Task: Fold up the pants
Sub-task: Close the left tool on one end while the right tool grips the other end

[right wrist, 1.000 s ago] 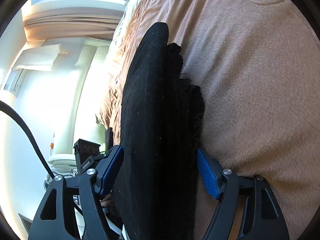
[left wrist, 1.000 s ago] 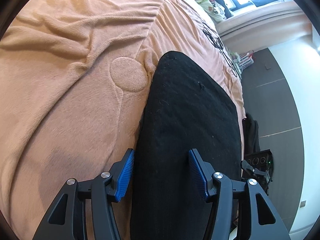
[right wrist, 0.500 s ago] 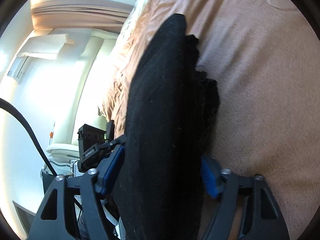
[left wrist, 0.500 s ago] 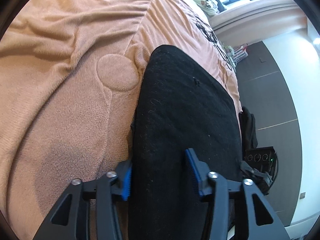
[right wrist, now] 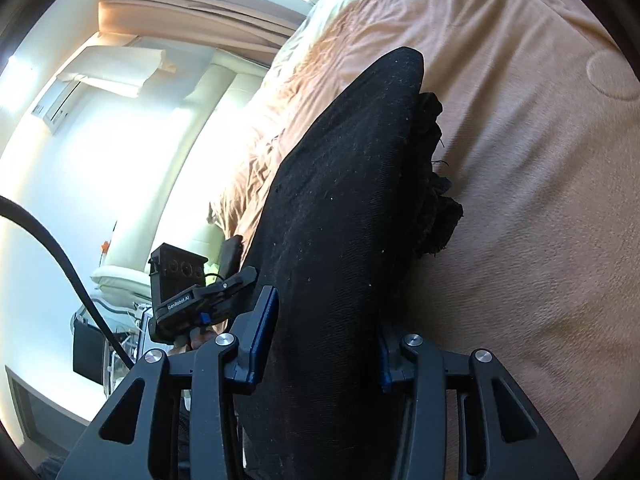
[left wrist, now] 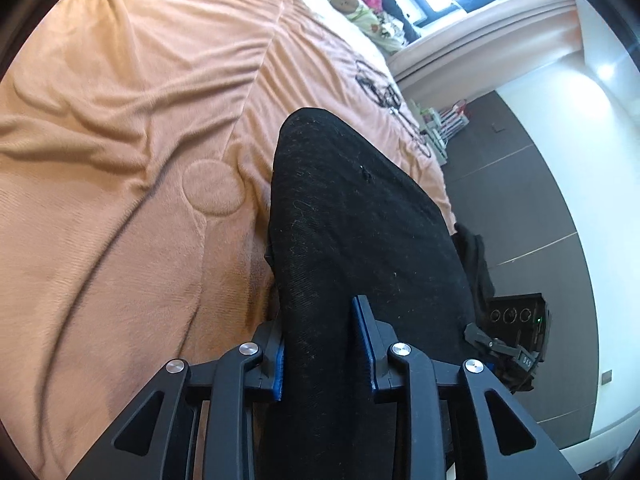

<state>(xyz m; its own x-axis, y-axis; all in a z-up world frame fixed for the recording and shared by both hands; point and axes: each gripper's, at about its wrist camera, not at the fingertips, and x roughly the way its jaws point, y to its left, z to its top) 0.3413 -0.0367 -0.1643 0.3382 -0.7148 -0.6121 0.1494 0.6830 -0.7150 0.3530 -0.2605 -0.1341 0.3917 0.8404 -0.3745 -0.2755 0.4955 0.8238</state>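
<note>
Folded black pants lie lengthwise on a tan blanket over a bed. In the left wrist view my left gripper has the near end of the pants between its blue pads. Its jaws are closing and both pads touch the cloth. In the right wrist view my right gripper holds the same near end of the pants from the other side. Its jaws are closing too, with thick cloth filling the gap. Loose layers of the pants bulge out on the right.
The blanket carries a round stitched patch. Pillows and soft toys lie at the bed's far end under a window. Dark floor runs along the bed's edge. The other gripper's body shows beside the pants.
Both grippers' jaws have narrowed from wide open around the pants' near end to pressing on it. The near end has risen slightly off the blanket.
</note>
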